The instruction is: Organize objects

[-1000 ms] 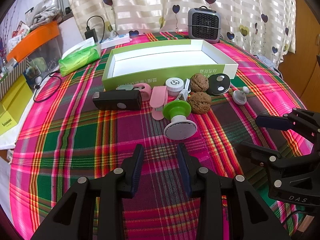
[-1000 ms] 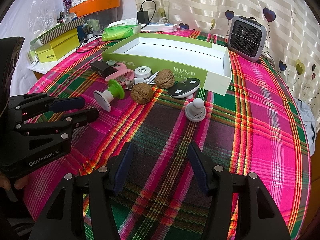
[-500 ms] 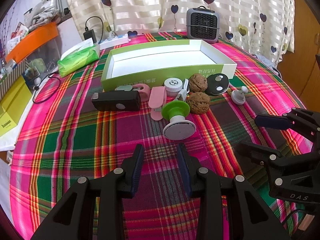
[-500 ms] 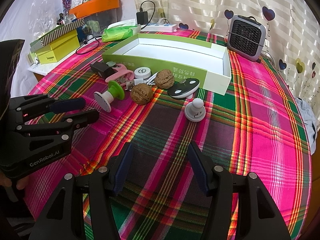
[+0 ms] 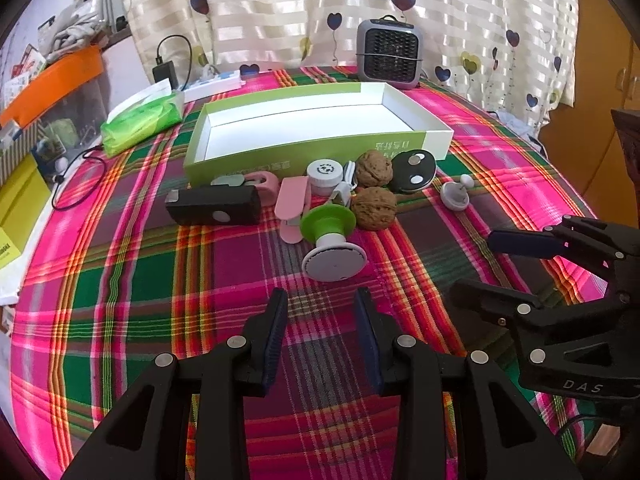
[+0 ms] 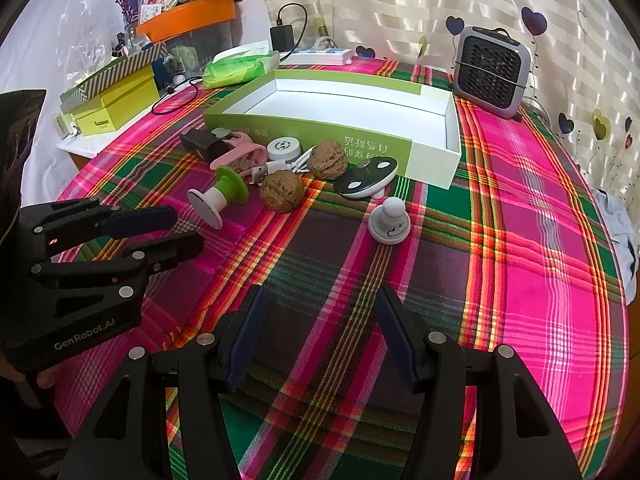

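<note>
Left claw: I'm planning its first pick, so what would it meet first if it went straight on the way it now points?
Probably the bare plaid tablecloth, since the open, empty left claw points downward. Beyond that, the nearest object ahead looks like the green-and-white spool, though depth is unclear.

Both views are fisheye views, each looking forward and downward along its own gripper's two fingers over the desk [image 5: 120,280] with its plaid cloth. The left wrist view sits at the near left side, with the left gripper [image 5: 321,340] filling its lower edge and the right gripper [image 5: 476,264] entering from the right. The right wrist view sits further right, with the right gripper [image 6: 320,332] at the bottom and the left gripper [image 6: 182,228] at its left edge. Both views face the curtain [image 5: 280,8] and share the green box [image 5: 320,148] and the cluster of small things in front of it, at middle distance.
</note>
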Available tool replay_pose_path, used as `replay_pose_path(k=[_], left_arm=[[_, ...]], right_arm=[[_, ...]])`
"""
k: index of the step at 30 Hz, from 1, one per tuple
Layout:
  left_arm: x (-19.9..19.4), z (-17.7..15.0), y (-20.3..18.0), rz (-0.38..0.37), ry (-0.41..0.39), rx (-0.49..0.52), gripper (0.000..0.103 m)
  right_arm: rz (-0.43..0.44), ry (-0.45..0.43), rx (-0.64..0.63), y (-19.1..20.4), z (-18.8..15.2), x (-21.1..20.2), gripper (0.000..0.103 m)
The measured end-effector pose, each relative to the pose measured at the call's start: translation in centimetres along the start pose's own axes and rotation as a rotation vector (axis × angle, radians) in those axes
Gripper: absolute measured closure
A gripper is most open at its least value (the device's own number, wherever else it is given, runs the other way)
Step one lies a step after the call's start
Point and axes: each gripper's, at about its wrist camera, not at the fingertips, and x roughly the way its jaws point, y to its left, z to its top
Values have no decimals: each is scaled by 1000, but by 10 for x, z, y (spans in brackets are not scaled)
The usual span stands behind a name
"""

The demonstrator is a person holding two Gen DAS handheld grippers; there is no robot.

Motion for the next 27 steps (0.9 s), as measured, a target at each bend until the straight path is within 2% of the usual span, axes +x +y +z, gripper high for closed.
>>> replay_pose_path(k=[27], left_arm=[[3,13,-1,-54,-15,-26,68]], right_arm=[[-8,-5,44,-15,11,6,45]])
